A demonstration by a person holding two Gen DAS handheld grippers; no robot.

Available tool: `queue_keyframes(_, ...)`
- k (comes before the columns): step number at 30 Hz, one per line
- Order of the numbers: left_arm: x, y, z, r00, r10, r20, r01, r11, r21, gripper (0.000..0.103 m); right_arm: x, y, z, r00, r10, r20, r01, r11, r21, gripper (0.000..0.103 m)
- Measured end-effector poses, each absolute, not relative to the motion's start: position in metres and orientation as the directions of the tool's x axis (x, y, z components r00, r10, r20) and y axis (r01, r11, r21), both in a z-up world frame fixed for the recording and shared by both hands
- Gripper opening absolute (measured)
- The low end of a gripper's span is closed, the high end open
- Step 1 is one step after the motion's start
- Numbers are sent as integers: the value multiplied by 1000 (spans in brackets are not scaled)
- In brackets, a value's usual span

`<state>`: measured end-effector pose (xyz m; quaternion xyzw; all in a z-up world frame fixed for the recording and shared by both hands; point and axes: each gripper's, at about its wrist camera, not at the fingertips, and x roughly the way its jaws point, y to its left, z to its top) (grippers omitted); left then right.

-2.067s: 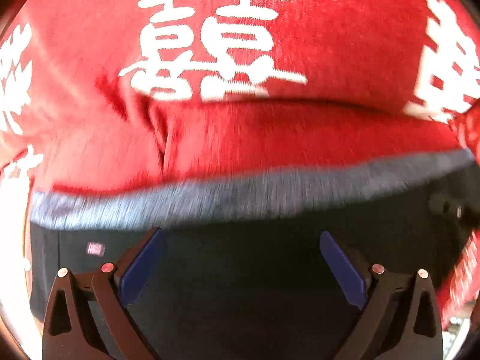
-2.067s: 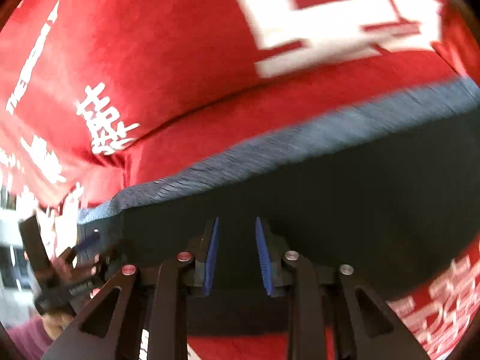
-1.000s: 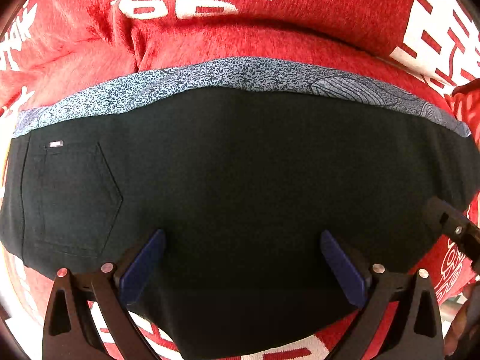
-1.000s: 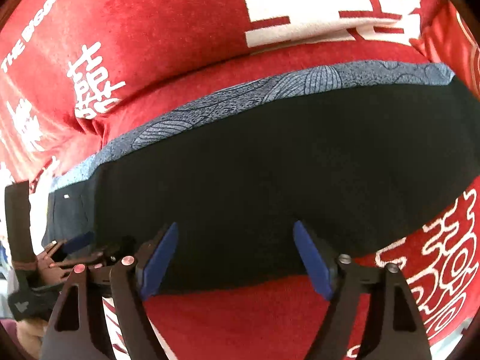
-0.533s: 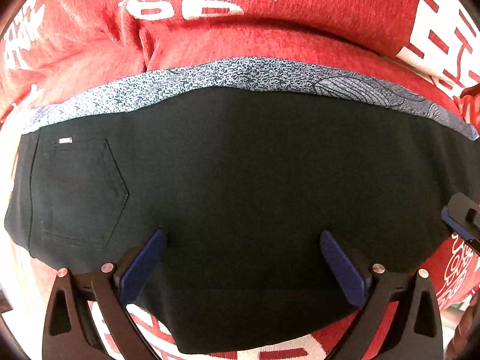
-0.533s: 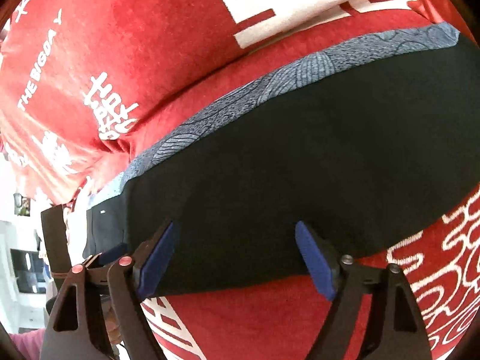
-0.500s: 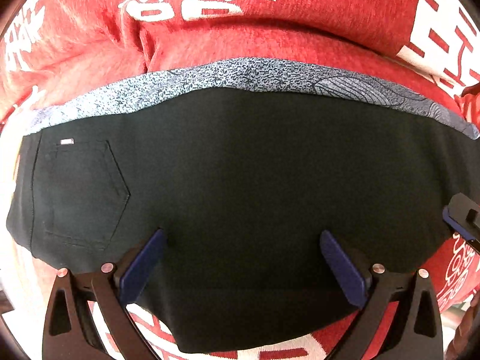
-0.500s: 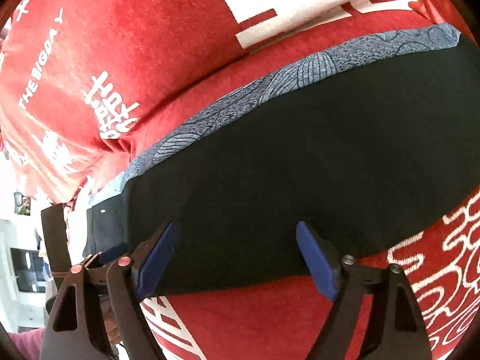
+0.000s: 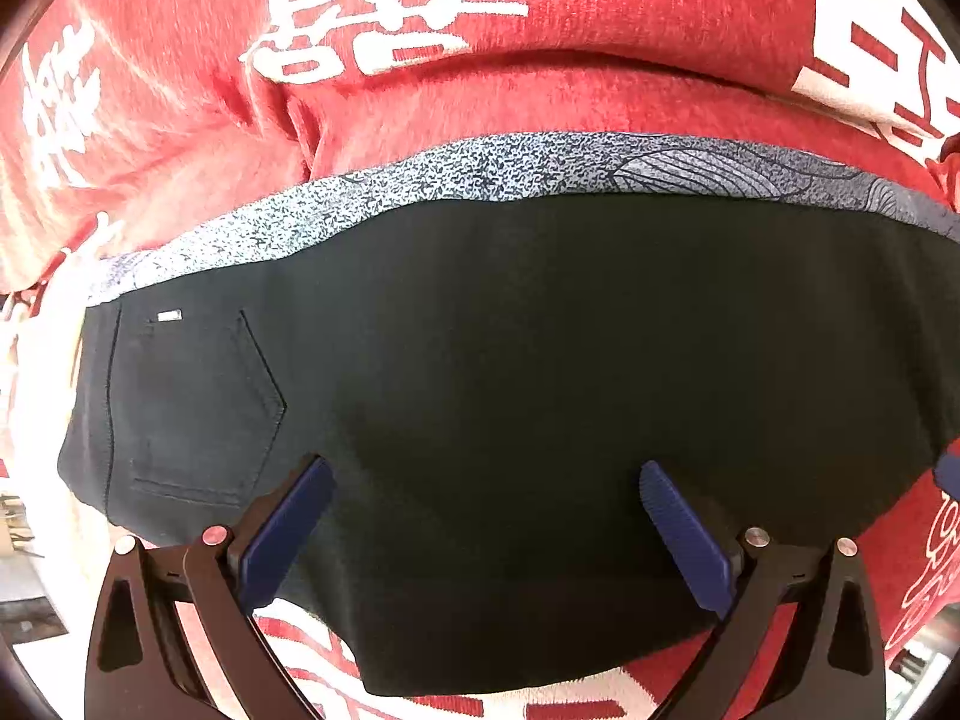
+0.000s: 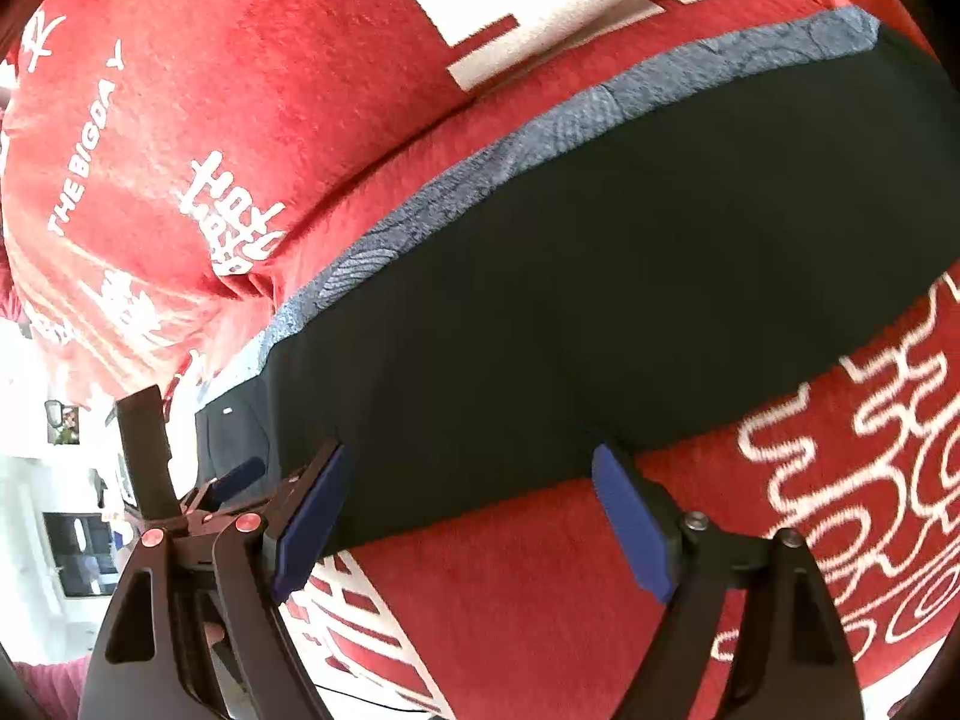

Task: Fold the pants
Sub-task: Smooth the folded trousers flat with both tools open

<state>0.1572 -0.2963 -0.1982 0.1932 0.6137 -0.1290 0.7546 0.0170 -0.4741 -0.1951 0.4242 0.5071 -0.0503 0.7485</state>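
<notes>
Red blanket (image 9: 600,96), 1 black pants (image 9: 540,360).

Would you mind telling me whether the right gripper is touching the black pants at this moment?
Cannot tell. In the right wrist view the right gripper is open over the near edge of the black pants, but the forward-looking angle hides any gap or contact.

You have a red plush blanket (image 9: 600,90) spread as the work surface, filling both wrist views from nine o'clock round to three. White printed characters (image 9: 372,6) sit at twelve o'clock in your left view, with blocky white strokes (image 9: 870,54) at two o'clock. In your right view, white lettering reading "THE BIGDA Y" (image 10: 84,156) runs up the ten o'clock side, and looping white line patterns (image 10: 870,450) lie at four o'clock. A bright, blurred room background (image 10: 54,510) shows at eight o'clock.
</notes>
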Motion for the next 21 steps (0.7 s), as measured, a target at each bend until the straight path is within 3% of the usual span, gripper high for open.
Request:
queue_keyframes(16, 157, -309, -197, 252, 133, -959, 465, 852, 241, 103, -33, -509, -209, 523, 359, -773, 572, 525, 631, 85)
queue_keyframes(21, 157, -326, -191, 222, 125, -967, 499, 837, 223, 103, -48, -526, -211, 558, 348, -753, 580, 486, 654, 85)
